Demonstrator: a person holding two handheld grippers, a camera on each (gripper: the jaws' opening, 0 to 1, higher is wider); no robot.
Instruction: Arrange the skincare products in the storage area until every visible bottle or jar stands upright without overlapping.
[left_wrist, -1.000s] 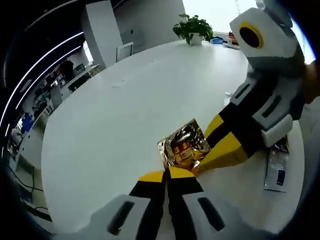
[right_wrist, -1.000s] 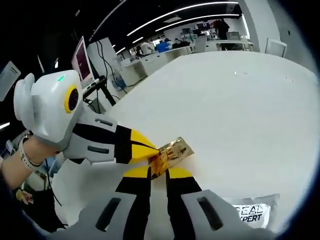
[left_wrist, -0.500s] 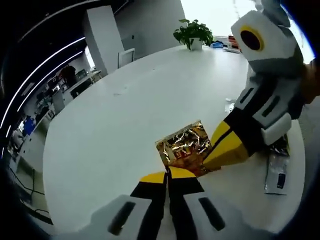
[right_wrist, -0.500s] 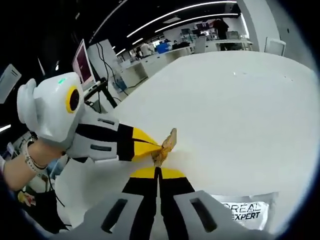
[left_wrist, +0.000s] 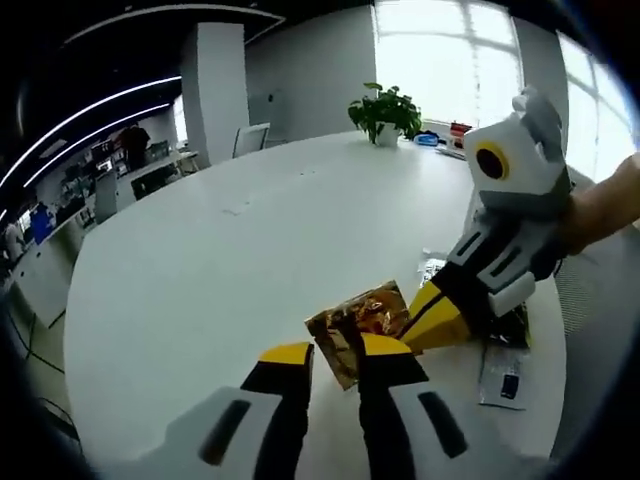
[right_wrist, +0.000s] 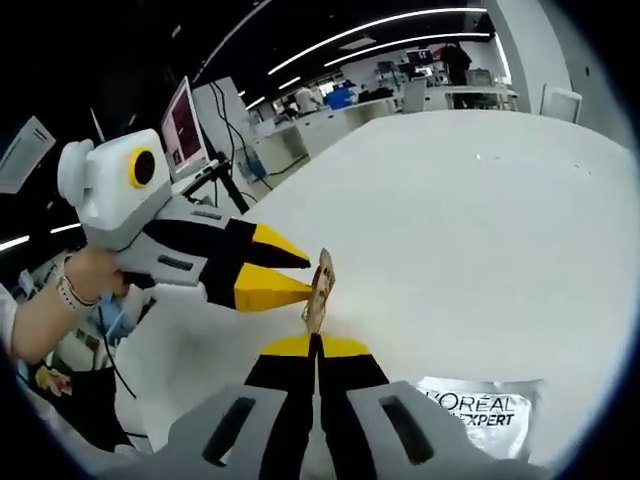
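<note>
White table (left_wrist: 200, 270): right hand-held gripper (right_wrist: 316, 345) pinches gold sachet (right_wrist: 320, 290); left hand-held gripper (left_wrist: 335, 352) spread apart.

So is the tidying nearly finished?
Not nearly. Nothing looks done yet: no product stands upright on the table. In hand: the right gripper is shut on the gold sachet, holding it on edge, with the left gripper open beside it. Left to do: the silver sachet lies flat.
</note>
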